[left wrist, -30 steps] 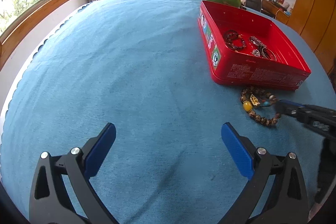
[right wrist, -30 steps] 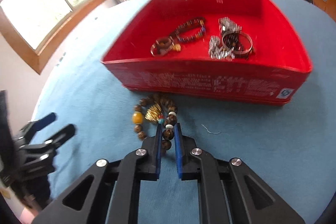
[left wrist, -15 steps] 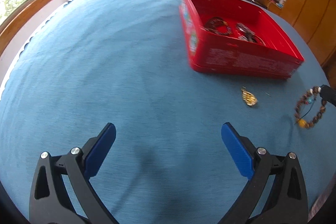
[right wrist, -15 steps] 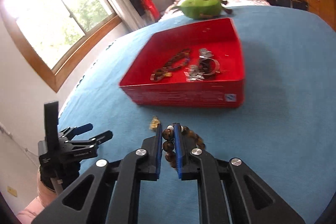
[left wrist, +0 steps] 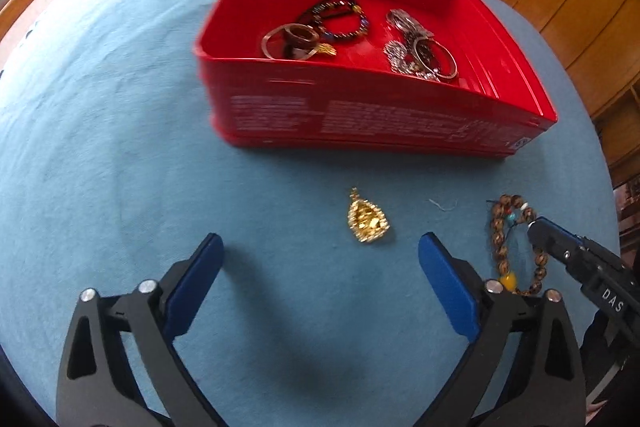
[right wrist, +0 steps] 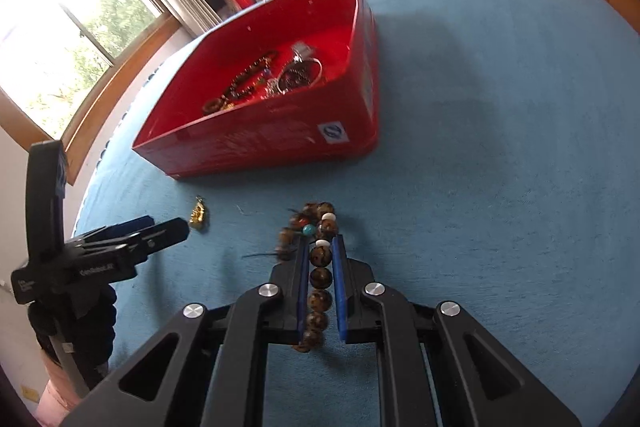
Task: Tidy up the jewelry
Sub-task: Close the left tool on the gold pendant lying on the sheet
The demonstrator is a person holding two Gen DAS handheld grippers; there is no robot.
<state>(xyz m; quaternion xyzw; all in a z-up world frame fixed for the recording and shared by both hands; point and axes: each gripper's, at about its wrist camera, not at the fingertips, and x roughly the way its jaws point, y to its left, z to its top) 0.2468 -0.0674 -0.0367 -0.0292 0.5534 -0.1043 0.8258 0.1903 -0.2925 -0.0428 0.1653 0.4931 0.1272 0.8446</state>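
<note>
Right gripper point(right wrist: 320, 259) clamping a beaded bracelet point(right wrist: 318, 255), left gripper point(left wrist: 320, 259) closing slightly, gaping over a gold pendant point(left wrist: 367, 221), red tray point(left wrist: 360, 119) sitting beyond

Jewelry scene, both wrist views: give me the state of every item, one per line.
Red tin: open, no lid, jewelry inside.
Gold pendant: loose on the blue cloth, untouched.
Bead bracelet: clamped, part resting on the cloth.
Left hand-held gripper: open, just been closing slightly, nothing between.
Right hand-held gripper: shut on the bracelet.
</note>
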